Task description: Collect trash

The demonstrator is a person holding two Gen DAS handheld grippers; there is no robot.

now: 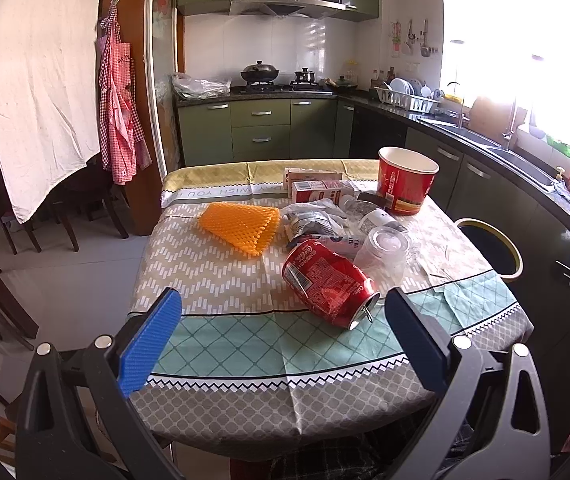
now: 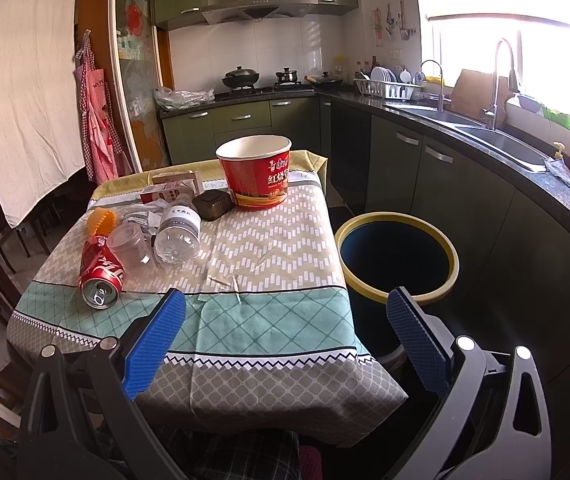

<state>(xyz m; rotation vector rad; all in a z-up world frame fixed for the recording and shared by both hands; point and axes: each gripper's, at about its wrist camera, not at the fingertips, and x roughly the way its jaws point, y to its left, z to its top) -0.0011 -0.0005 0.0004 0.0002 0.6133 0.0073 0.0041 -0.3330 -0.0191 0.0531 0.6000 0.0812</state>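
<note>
A red cola can (image 1: 329, 288) lies on its side on the table (image 1: 213, 264), just beyond my open, empty left gripper (image 1: 285, 312). Behind it lie a clear plastic cup (image 1: 383, 254), a plastic bottle (image 1: 377, 220), crumpled wrappers (image 1: 313, 220), an orange foam net (image 1: 241, 224), small cartons (image 1: 317, 190) and a red paper noodle bucket (image 1: 405, 186). The right wrist view shows the can (image 2: 101, 276), cup (image 2: 131, 250), bottle (image 2: 179, 230), bucket (image 2: 255, 176) and a dark bin with a yellow rim (image 2: 397, 256) right of the table. My right gripper (image 2: 285, 316) is open and empty over the table's front right corner.
A kitchen counter with sink (image 2: 497, 140) runs along the right. Green cabinets and a stove (image 1: 273, 80) stand behind the table. Dark wooden chairs (image 1: 69, 216) and a hanging white cloth (image 1: 37, 80) are at the left. A small dark box (image 2: 213, 204) sits by the bucket.
</note>
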